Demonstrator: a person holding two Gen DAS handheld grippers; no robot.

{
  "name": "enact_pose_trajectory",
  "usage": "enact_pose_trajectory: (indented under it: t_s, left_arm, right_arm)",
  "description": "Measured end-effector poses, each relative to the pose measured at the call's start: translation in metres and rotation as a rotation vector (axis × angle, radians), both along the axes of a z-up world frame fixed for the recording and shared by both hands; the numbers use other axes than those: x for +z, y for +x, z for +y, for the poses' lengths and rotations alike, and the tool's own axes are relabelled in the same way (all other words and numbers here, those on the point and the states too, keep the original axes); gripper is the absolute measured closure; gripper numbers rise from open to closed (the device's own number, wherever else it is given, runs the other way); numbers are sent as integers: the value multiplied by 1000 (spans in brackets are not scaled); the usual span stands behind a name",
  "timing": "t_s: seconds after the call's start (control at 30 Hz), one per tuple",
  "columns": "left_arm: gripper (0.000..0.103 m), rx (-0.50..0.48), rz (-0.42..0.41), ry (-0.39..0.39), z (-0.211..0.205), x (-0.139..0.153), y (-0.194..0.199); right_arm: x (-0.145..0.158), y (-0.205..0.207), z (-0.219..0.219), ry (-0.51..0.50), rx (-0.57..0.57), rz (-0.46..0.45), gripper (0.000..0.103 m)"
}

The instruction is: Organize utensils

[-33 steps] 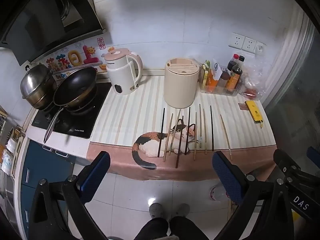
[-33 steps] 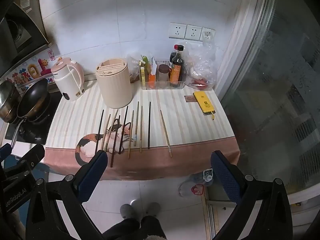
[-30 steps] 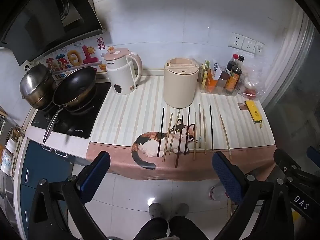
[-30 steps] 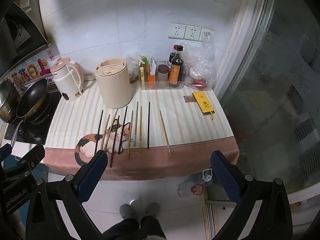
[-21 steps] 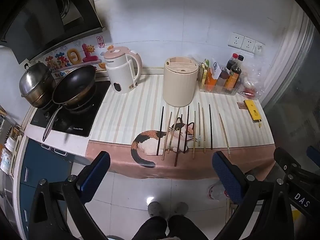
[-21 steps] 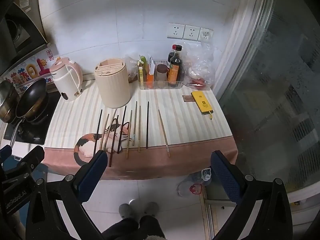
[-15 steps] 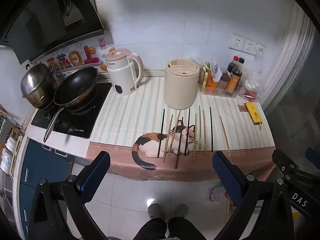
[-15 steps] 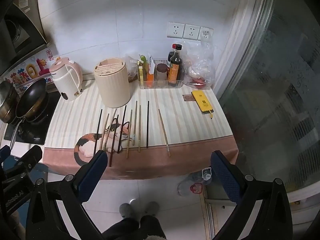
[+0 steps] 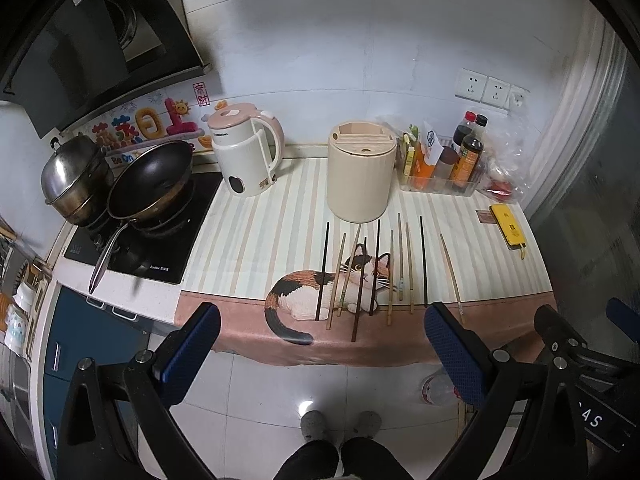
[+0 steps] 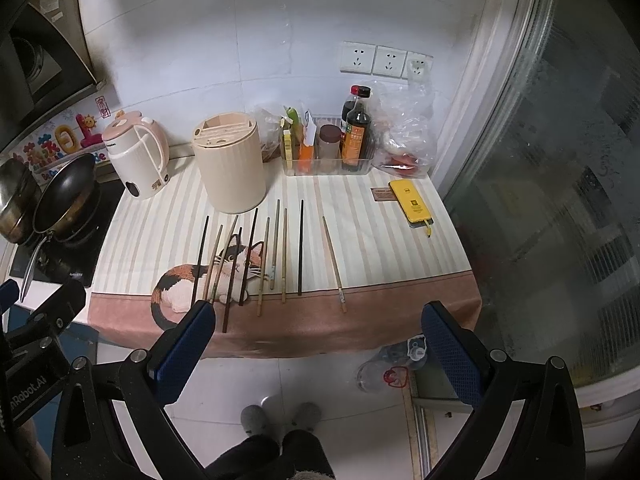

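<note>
While both grippers hang wide apart and empty, left gripper (image 9: pixel 316 340) and right gripper (image 10: pixel 316 336) have barely shifted over the last second. Ahead lie the chopsticks (image 10: pixel 251 256), untouched in their row; beyond, the holder (image 10: pixel 230 168). Sorting not yet begun.

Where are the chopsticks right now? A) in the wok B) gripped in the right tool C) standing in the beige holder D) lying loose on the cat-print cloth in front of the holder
D: the chopsticks lie side by side on the cat-print cloth in front of the beige holder; the right tool and the left tool are both open, away from the counter, holding nothing.
</note>
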State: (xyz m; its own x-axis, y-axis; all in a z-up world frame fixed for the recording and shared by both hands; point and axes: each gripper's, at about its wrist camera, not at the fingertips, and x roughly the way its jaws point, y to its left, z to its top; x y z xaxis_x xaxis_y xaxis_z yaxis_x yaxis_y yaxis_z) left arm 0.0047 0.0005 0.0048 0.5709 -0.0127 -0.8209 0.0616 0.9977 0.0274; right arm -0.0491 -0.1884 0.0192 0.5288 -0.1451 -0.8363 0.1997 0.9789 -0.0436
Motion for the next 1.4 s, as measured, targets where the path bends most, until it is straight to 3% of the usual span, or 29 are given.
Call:
enact_pose_trajectory:
  t_s: [0.53,1.4]
  left_arm:
    - [0,22,-1,5,-7,1,4]
    - [0,69,1,-15,15,-5,4]
  right_arm:
    - [5,5,-7,-3,-1,-15,0]
    - [12,13,1,-5,24,-28,0]
